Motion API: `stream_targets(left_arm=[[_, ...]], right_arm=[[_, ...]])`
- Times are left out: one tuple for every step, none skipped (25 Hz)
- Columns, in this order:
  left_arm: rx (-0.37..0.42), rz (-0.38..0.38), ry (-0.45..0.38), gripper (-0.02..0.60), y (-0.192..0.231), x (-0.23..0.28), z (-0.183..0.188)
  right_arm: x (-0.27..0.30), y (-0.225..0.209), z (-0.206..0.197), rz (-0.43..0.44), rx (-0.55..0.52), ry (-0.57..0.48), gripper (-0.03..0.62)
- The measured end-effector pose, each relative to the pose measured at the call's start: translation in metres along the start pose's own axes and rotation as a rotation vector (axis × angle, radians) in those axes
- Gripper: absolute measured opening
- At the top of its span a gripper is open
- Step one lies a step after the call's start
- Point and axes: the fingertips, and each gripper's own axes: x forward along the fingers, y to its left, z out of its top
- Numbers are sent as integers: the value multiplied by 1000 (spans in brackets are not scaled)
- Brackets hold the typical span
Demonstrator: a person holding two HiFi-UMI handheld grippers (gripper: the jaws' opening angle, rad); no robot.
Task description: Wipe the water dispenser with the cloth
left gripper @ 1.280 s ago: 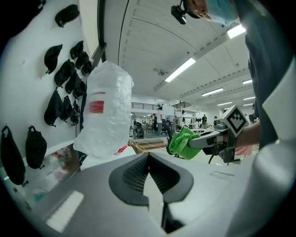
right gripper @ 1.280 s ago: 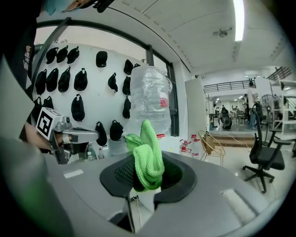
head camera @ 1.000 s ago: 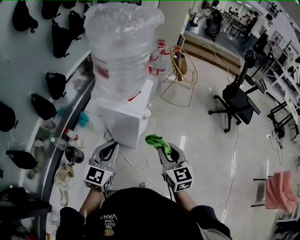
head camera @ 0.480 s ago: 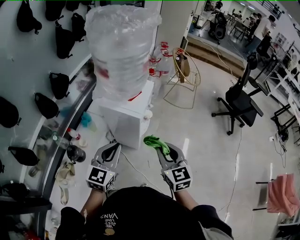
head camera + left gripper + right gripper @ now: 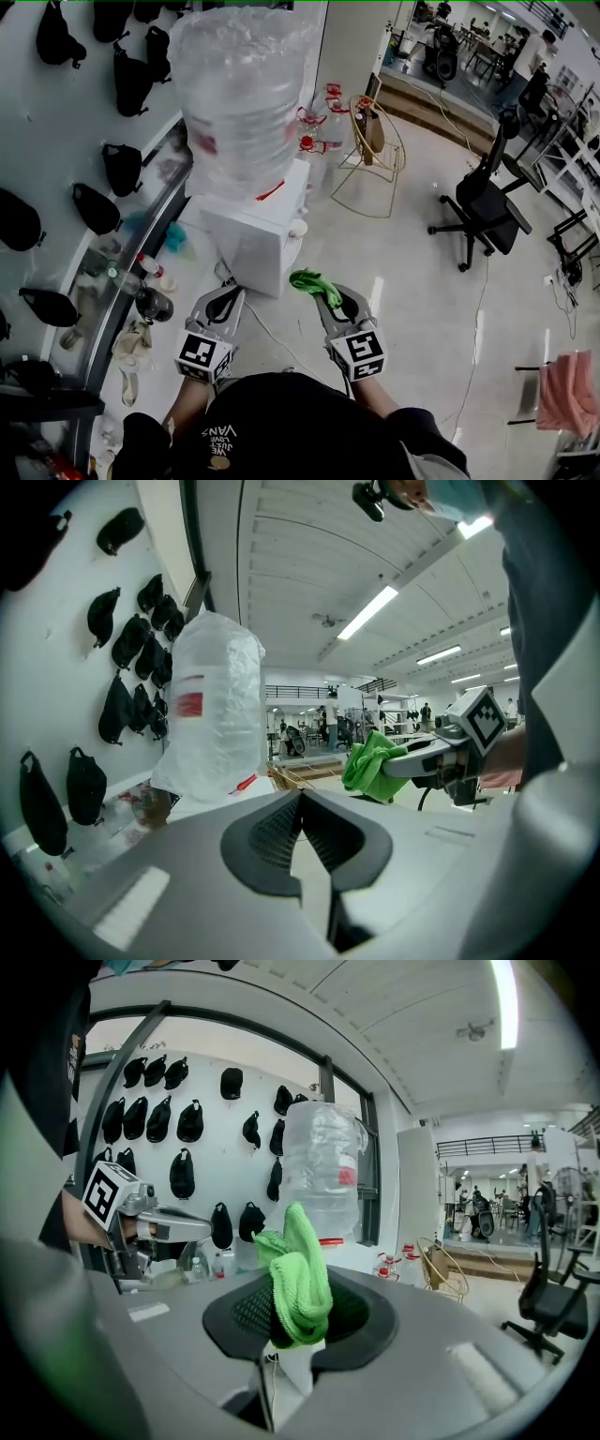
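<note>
Well, little has changed over the last second; the right gripper (image 5: pixel 328 298) still keeps its jaws pinched on the green cloth (image 5: pixel 314 279), which bunches up above the tips; the left gripper (image 5: pixel 226 292) still has its jaws closed on each other with nothing between them. Both are held low in front of the person, perhaps a touch nearer the water dispenser (image 5: pixel 255 242) than before, yet apart from it; the cloth touches no part of it. The dispenser stands on the floor by the wall, ahead of the grippers and slightly left; the big bottle (image 5: pixel 239 94) on top is wrapped in clear film. To my eye this is the approach only; no wiping has begun, and the cloth has yet to be carried forward to the white body.

As for writing, the red label (image 5: pixel 207 145) on the bottle is too blurred to read; the person's dark shirt (image 5: pixel 272 422) shows the word "VANS", with smaller print beside it that I cannot make out.
</note>
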Motion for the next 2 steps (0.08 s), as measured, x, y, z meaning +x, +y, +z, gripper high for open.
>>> stream_targets(left_arm=[[3, -1, 3, 2, -1, 1, 1], [6, -2, 5, 2, -2, 3, 2]], right_arm=[[0, -1, 0, 1, 0, -2, 89], [1, -3, 0, 1, -1, -3, 89]])
